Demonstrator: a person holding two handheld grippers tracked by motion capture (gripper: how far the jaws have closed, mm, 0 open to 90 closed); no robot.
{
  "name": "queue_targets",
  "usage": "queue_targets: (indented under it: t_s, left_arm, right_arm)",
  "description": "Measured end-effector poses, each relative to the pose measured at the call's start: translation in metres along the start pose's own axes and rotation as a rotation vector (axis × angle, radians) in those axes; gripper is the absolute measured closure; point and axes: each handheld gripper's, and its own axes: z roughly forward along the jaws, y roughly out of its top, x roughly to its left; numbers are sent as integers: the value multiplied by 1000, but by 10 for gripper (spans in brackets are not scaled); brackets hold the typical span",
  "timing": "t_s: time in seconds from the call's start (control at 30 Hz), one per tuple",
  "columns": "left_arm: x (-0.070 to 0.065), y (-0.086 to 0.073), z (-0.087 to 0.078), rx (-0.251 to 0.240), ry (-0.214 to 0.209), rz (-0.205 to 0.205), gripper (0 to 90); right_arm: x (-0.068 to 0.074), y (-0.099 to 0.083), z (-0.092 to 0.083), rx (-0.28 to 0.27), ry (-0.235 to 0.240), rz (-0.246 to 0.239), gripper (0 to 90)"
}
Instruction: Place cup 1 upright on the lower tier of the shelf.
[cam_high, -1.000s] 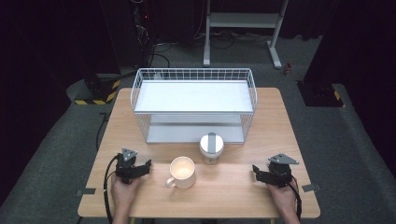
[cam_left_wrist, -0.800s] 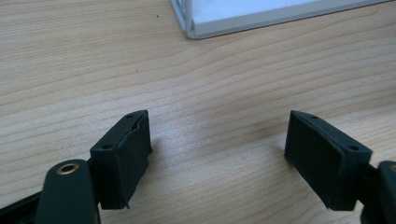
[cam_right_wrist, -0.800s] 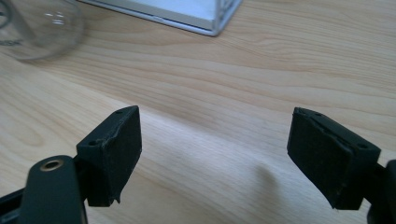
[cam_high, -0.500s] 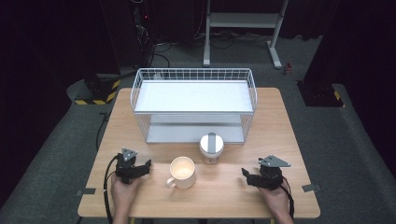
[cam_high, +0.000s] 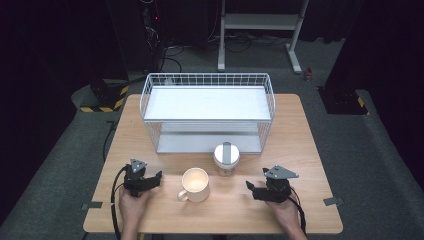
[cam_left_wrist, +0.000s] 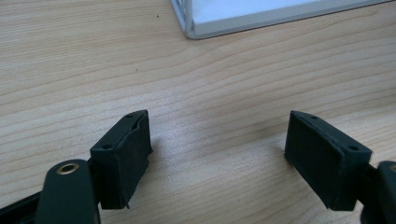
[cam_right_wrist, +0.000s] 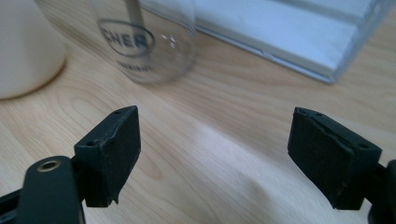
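Right claw (cam_high: 251, 187) sits lower right of the high view, jaws apart w/ nothing between them, aimed toward frame centre where the jar (cam_high: 226, 159) and mug (cam_high: 194, 184) stand. In the right gripper view its two black pads (cam_right_wrist: 116, 149) frame bare wood, w/ the jar (cam_right_wrist: 149, 39) at upper left and the mug (cam_right_wrist: 25, 46) at the far left edge — so, judging by the aim, the jar is likely the thing being lined up, and the jaws stand wide prob. to clear its round body. Not touching yet; jar is near but apart.

Left claw (cam_high: 156, 178) rests lower left of the high view, also open and empty, parked on the worktop (cam_high: 310, 145) just left of the mug — looks like it's waiting its turn. Left gripper view shows bare wood between the pads (cam_left_wrist: 123, 154) and a corner of the rack (cam_left_wrist: 219, 23) at the top.

Materials:
- Jar: clear glass, round, printed lettering on the wall, pale lid w/ a grey strip across the top. Smooth, prob. slippery.
- Mug: cream ceramic, glossy, handle pointing lower left.
- Rack (cam_high: 207, 80): white wire basket on top, flat white shelf under it — open front faces the jar, likely where things go.
- Worktop: light wood grain, matte.
- Pads: black, blocky, matte.
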Motion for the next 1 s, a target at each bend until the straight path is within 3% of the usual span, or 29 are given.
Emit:
queue_targets:
  t_s: [0.2, 0.6, 0.77, 1.0]
  left_arm:
    - [0, 0, 0, -3, 2, -3, 230]
    - [0, 0, 0, -3, 2, -3, 231]
    - [0, 0, 0, -4, 3, -4, 233]
    - [0, 0, 0, -2, 3, -2, 234]
  right_arm:
    - [8, 11, 13, -13, 54, -20, 159]
    - [17, 22, 31, 18, 84, -35, 143]
    - [24, 32, 39, 11, 75, -62, 135]
    - [28, 41, 47, 13, 70, -53, 133]
